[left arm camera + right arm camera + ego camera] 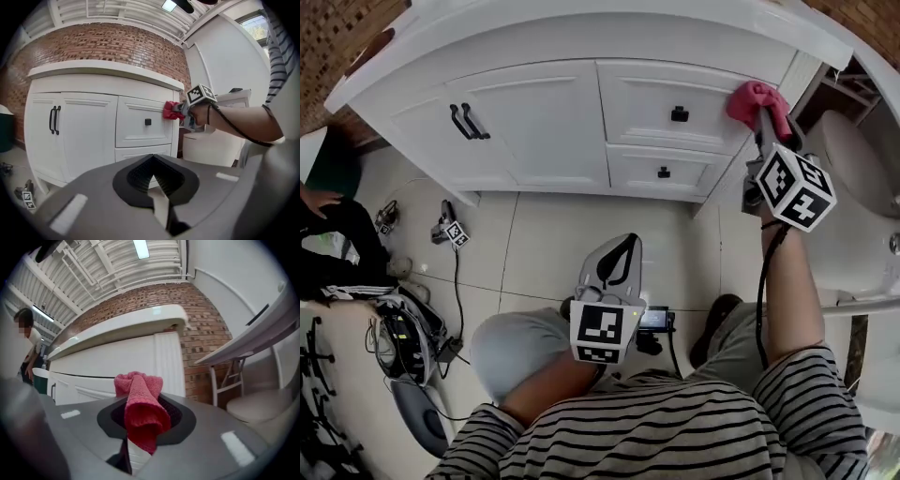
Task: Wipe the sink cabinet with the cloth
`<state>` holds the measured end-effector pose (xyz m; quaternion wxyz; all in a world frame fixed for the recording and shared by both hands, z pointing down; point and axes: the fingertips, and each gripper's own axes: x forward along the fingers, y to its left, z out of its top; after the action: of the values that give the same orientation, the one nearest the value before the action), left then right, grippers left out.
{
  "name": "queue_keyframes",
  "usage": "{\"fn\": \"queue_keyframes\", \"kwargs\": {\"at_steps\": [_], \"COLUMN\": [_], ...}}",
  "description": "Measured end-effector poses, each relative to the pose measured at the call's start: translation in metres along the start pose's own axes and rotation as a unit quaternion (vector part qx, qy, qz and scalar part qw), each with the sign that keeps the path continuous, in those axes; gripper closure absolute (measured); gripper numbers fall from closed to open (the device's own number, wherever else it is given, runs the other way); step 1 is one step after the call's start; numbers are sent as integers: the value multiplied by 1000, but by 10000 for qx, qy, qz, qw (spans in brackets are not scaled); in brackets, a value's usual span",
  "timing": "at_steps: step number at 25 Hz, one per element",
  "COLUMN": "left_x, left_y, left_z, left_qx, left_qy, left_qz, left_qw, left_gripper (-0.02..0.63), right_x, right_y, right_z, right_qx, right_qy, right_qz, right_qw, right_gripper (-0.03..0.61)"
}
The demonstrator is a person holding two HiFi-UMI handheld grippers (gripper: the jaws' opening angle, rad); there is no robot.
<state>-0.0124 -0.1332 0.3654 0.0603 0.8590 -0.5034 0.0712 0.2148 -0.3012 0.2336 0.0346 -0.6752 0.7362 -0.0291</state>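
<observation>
The white sink cabinet (544,122) has two doors on the left and two drawers on the right. My right gripper (761,117) is shut on a red cloth (754,101), which presses against the cabinet's upper right corner beside the top drawer (675,105). In the right gripper view the red cloth (140,408) bunches out of the jaws in front of the cabinet's corner post (166,362). My left gripper (617,265) hangs low over the floor, shut and holding nothing. From the left gripper view the cloth (171,110) shows on the cabinet's right edge.
A toilet (862,187) stands right of the cabinet. Cables, a bag and a small marker device (450,230) lie on the tiled floor at the left. A person (328,234) crouches at the far left. Black handles (467,122) stick out from the doors.
</observation>
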Motion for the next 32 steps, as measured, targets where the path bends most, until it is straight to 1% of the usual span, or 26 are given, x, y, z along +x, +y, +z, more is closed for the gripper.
{"fn": "queue_keyframes", "kwargs": {"at_steps": [1,2,3,4,5,6,8,9,10,11,13,15,17,19,21,22,23,25,28,29,32], "left_x": [0,-1,-1,-1,-1,-1,1,1,0,-1,-3,-6,-9,-10,-9,-9,-9,-10,-13,-14,-18], "left_y": [2,3,5,5,6,5,0,-2,-3,-3,2,6,7,10,12,12,12,13,19,22,27], "left_z": [0,0,0,0,0,0,4,6,8,8,5,4,6,8,5,3,1,-2,-6,-7,-4], "left_qx": [-18,-55,-108,-167,-219,-255,-252,-216,-172,-138,-159,-316,-447,-464,-473,-482,-480,-438,-501,-575,-736], "left_qy": [0,-1,-5,-10,-12,-17,-93,-140,-169,-173,-130,-74,-57,-75,-54,-35,-21,-4,36,37,-17], "left_qz": [16,29,33,30,18,-2,-51,-69,-74,-62,5,36,2,-36,-81,-106,-126,-131,-75,-47,-5], "left_qw": [10000,10000,9999,9999,9998,9997,9996,9996,9997,9997,9998,9995,9990,9989,9988,9988,9988,9990,9987,9983,9973], "left_gripper": [614,614,614,614,614,614,614,614,614,614,614,614,614,614,614,614,614,614,614,614,614], "right_x": [-6,-12,-17,-19,-19,-16,-4,3,10,18,35,46,47,43,37,33,29,21,14,10,-17], "right_y": [-18,-28,-25,-10,16,50,126,163,195,220,246,246,225,189,149,133,119,91,33,15,-30], "right_z": [1,3,5,7,6,2,-13,-23,-33,-44,-62,-70,-70,-65,-62,-61,-60,-59,-65,-66,-64], "right_qx": [90,210,326,400,424,413,318,225,91,-83,-480,-829,-920,-681,-292,-81,106,289,324,370,624], "right_qy": [16,22,1,-37,-63,-55,86,201,324,444,622,696,739,779,797,798,785,724,742,765,653], "right_qz": [-262,-434,-437,-247,101,544,1461,1833,2103,2261,2331,2247,2063,1722,1393,1316,1259,1015,331,119,-762], "right_qw": [9996,9988,9985,9989,9990,9976,9887,9826,9771,9730,9693,9684,9713,9796,9866,9881,9889,9918,9962,9963,9930], "right_gripper": [476,478,481,482,482,482,482,482,482,482,482,482,480,480,482,469,469,472,479,463,477]}}
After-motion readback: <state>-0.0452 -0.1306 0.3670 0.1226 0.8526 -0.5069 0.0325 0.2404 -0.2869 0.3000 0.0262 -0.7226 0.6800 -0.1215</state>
